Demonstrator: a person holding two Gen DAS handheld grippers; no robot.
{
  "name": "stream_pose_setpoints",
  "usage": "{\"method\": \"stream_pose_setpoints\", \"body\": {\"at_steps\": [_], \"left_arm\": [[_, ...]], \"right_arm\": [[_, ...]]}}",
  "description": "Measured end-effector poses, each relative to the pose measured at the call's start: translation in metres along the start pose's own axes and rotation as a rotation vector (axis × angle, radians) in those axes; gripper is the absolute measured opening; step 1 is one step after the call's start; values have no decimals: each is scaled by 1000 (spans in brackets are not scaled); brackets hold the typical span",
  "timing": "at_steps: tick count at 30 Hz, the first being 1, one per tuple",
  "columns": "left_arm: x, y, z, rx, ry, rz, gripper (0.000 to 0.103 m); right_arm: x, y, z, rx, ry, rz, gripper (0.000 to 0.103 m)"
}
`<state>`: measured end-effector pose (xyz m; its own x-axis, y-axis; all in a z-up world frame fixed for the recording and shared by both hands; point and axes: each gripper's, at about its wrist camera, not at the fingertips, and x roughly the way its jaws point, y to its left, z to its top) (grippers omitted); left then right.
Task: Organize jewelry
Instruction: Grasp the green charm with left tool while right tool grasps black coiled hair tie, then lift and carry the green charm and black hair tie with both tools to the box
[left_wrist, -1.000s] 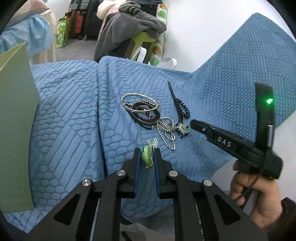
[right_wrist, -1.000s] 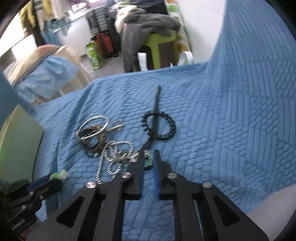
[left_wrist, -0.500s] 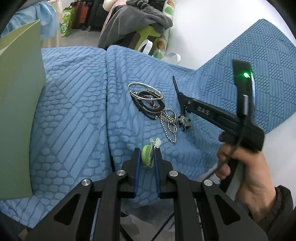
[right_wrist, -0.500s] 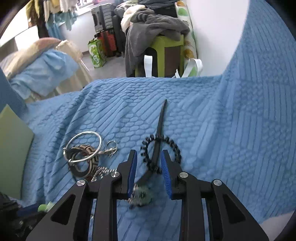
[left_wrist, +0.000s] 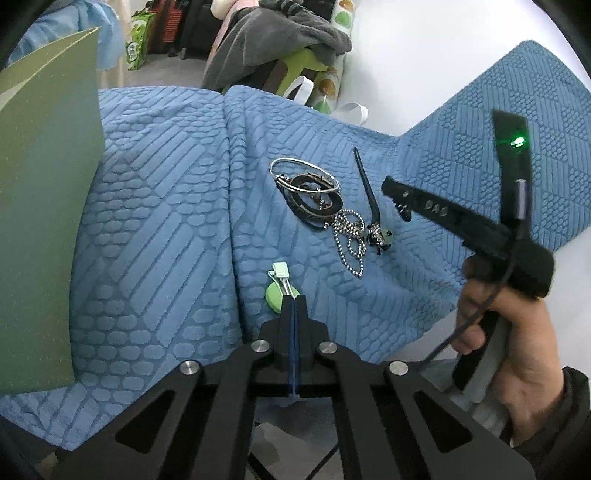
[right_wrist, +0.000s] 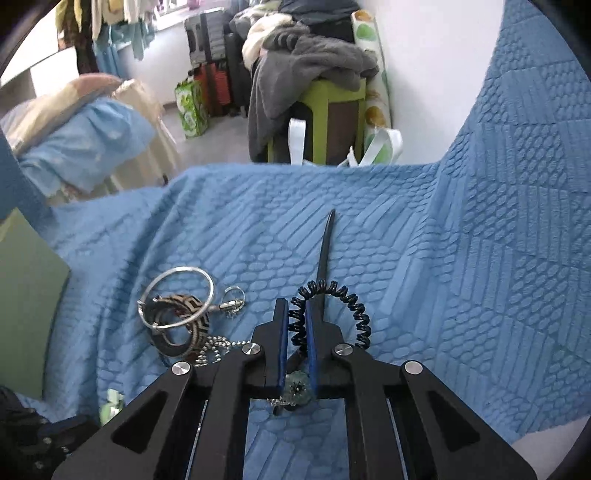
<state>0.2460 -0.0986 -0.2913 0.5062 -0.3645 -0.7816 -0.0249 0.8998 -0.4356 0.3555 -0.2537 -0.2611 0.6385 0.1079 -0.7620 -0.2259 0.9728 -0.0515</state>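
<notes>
Left wrist view: the left gripper (left_wrist: 293, 299) is pressed together on the metal prong of a green clip (left_wrist: 277, 291), whose round green body sticks out to the left of the pads just above the blanket (left_wrist: 155, 229), toward its near edge. The rest of the jewelry lies mid-blanket: a silver bangle (left_wrist: 303, 172) over a dark bracelet (left_wrist: 314, 201), a bead chain (left_wrist: 349, 240), and a black hair stick (left_wrist: 369, 195) with a green charm. The right gripper (left_wrist: 388, 184) reaches in just right of the stick.

Right wrist view: the right gripper (right_wrist: 294, 314) stands narrowly parted, straddling one side of a black coil tie (right_wrist: 332, 314) that lies across the stick (right_wrist: 325, 251); whether the pads touch the coil I cannot tell. To do this well, I would pinch only the coil, lift straight up so the stick stays down, and keep clear of the bangle (right_wrist: 177, 299) to the left.
</notes>
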Motion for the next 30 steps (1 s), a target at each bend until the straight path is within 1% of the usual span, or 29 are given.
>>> {"method": "stream_pose_setpoints", "body": {"at_steps": [2,4,5,6,8,11,12,13,18,20,23,24,25,26,28,29,30], "left_arm": [[2,1,1,13,1,25,1],[7,4,4,8,24,40,11],[9,5,4,3,24,40,21],[9,6,5,1,19,40,27],[11,4,5,17,14,38,27],[17,-4,4,63,38,57,30],[17,-7,3,80,35,66,36],[17,-9,2,92,30,68,39],[20,-11,0,119,16,86,39],[25,-8,0,119,24,104,39],[28,-7,0,120,13,121,36],[29,-7,1,118,9,124,34],[27,-6,1,115,-1,132,27],[25,-5,2,113,-10,140,22],[21,-1,5,99,-12,128,9],[19,0,7,92,-14,118,7],[17,3,9,79,-17,91,7]], "right_arm": [[-3,2,-2,-5,-5,2,7],[-2,3,-4,-14,5,-1,7],[0,3,-5,-12,11,1,7],[3,2,-6,-6,18,3,7],[6,-1,-8,13,27,12,7],[8,-7,-13,45,41,25,7],[8,-8,-14,51,42,29,7],[8,-10,-14,54,41,30,7],[6,-12,-15,63,36,41,7],[5,-12,-15,61,36,45,7],[3,-11,-15,58,34,46,7],[2,-11,-15,57,33,46,7],[0,-10,-15,55,33,44,7],[-1,-9,-15,53,33,43,7],[-6,-5,-16,29,42,13,7],[-8,-2,-17,17,40,4,7],[-12,0,-17,1,35,-3,7]]}}
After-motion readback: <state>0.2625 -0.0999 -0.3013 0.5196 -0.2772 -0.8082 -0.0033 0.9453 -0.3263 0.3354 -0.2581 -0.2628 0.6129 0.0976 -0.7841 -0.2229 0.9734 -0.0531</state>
